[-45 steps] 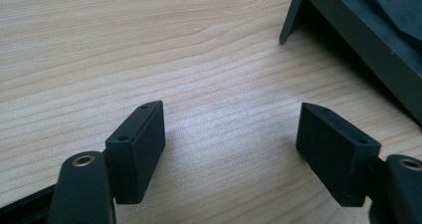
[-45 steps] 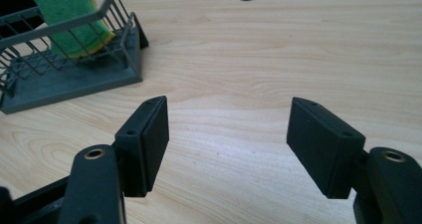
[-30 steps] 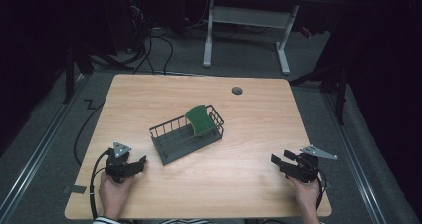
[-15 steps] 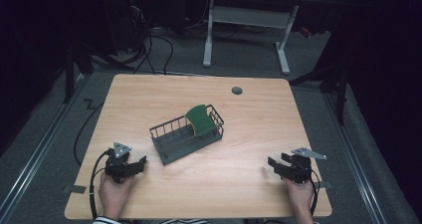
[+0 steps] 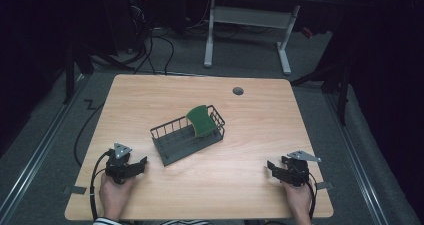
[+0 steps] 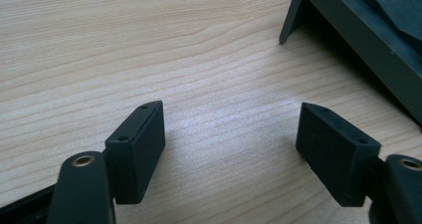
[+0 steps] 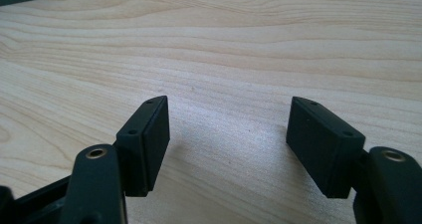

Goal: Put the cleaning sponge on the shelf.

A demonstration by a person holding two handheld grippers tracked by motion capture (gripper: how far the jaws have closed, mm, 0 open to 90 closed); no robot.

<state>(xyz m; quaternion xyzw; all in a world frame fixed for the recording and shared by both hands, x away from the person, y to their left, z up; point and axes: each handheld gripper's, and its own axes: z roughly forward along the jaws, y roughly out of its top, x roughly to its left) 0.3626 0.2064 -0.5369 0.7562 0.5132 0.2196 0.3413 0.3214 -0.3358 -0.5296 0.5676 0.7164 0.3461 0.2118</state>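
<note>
A dark wire basket [image 5: 176, 144] stands in the middle of the wooden table [image 5: 260, 115], and a green sponge [image 5: 201, 120] leans upright in its right end. My left gripper [image 5: 141, 164] rests low on the table at the front left, just left of the basket, open with bare wood between its jaws [image 6: 231, 134]. The basket's dark corner [image 6: 348, 20] shows at the upper right of the left gripper view. At the front right my right gripper [image 5: 271, 167] sits low over the table, open and holding nothing [image 7: 229, 132].
A small round grommet [image 5: 238, 91] is set into the table near its far edge. A white desk frame [image 5: 250, 20] stands on the floor beyond. Cables trail from both grippers off the front edge.
My right gripper has sunk toward the table and drifted slightly left. The left gripper, basket and sponge have kept still.
</note>
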